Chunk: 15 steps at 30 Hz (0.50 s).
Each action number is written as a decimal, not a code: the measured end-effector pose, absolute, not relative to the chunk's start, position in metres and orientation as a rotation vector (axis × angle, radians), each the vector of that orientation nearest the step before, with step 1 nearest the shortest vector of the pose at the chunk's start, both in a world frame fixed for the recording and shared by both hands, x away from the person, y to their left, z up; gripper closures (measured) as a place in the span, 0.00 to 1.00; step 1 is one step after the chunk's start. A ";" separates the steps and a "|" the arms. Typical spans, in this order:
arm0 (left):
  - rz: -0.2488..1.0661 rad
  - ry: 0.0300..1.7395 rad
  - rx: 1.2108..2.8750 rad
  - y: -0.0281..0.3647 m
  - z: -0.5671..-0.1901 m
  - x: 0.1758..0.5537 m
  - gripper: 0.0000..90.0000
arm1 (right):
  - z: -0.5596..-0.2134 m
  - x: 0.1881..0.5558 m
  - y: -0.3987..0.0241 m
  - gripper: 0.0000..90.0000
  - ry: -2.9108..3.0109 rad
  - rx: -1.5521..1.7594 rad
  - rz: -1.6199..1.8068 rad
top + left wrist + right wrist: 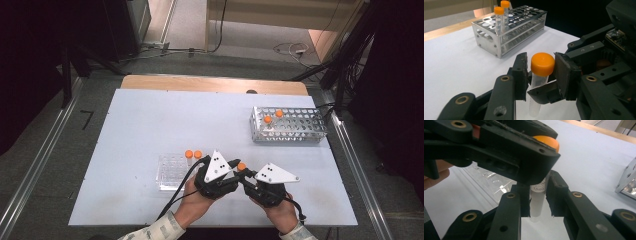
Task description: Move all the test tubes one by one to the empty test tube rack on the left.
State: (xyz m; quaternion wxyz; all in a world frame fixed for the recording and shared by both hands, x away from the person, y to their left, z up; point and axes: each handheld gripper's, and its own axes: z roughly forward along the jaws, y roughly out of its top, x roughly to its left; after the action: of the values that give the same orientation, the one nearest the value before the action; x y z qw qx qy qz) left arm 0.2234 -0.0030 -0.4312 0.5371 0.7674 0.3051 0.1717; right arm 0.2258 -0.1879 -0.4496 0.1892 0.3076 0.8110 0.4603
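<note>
Orange-capped and clear-walled, the tube [539, 75] stands upright between the two grippers near the front edge of the white bench [140, 120]. In the left gripper view, the left gripper [540, 72] has its jaws set either side of the orange cap [542, 64], narrow, the pads at the cap's flanks; whether both pads press on it is hard to judge, since a thin gap seems to remain at the left pad. The tube's lower end is blurred there and partly covered by one jaw of the right gripper. In the right gripper view, the right gripper [538, 198] has its jaws closed on the tube's body below the cap, holding it; the left gripper's dark body crosses the top of this view and hides most of the cap, leaving an orange sliver. Printing on the tube wall shows here but is too cut off to read in full. In the high view, the grey plates and both hands [197, 200] cover the grip, and the tube appears as one orange dot [241, 166]. That view alone gives the layout: a clear plastic rack [172, 172] with two orange-capped tubes [193, 154] to the left, and a metal rack [289, 125] with two more at the far right, well apart.
</note>
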 end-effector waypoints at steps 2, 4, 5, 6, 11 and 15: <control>0.405 0.727 1.829 -0.004 -0.432 0.224 0.75 | -0.450 0.226 -0.188 0.80 2.280 0.868 1.297; 0.407 0.727 1.828 -0.004 -0.432 0.224 0.76 | -0.450 0.226 -0.188 0.80 2.279 0.870 1.295; 0.407 0.727 1.828 -0.005 -0.432 0.224 0.76 | -0.450 0.226 -0.188 0.80 2.279 0.872 1.296; 0.408 0.727 1.828 -0.005 -0.432 0.224 0.76 | -0.450 0.226 -0.188 0.80 2.280 0.876 1.295; 0.414 0.730 1.824 -0.004 -0.430 0.224 0.77 | -0.449 0.226 -0.189 0.76 2.279 0.875 1.309; 0.414 0.737 1.808 -0.002 -0.427 0.224 0.78 | -0.448 0.226 -0.189 0.47 2.302 0.853 1.337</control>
State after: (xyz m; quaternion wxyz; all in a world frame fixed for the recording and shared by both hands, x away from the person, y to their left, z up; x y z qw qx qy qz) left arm 0.2244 -0.0018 -0.4272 0.5421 0.7613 0.3102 0.1744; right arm 0.2262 -0.1892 -0.4477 0.1721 0.3006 0.8112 0.4710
